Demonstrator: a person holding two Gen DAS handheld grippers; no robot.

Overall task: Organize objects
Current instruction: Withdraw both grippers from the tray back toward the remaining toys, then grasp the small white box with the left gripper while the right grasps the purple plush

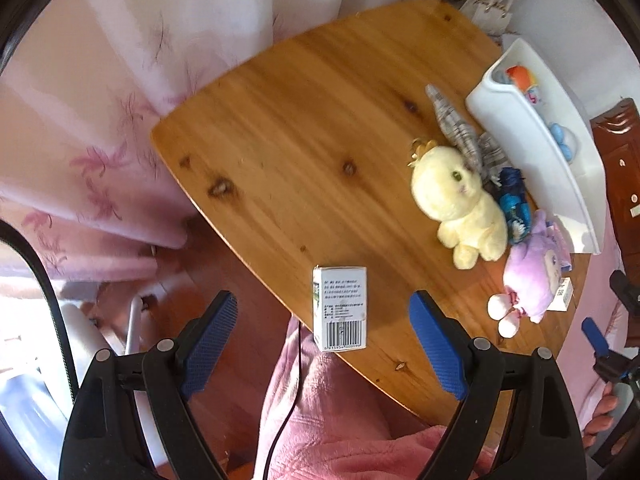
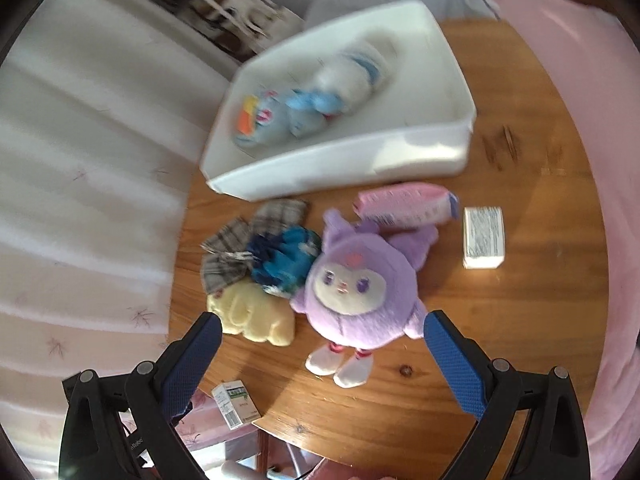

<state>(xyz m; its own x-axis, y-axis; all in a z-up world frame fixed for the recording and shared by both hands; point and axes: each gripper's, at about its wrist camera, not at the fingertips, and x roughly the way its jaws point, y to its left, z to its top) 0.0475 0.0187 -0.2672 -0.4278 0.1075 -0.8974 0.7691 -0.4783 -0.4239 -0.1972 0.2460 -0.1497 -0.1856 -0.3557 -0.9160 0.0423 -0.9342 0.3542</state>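
Both wide open, empty: left gripper (image 1: 323,334) directly over upright white carton (image 1: 340,307) at tabletop (image 1: 304,128) edge; right gripper (image 2: 322,354) over purple plush (image 2: 356,292).

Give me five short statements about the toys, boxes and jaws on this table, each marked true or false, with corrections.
1. The white bin already holds a blue and white soft toy. True.
2. The purple plush lies inside the bin. False: it lies on the wooden table, in front of the bin.
3. The left gripper has its jaws open. True.
4. The right gripper is shut on the yellow plush. False: its jaws are open and empty.
5. The barcode box stands near the table edge. True.
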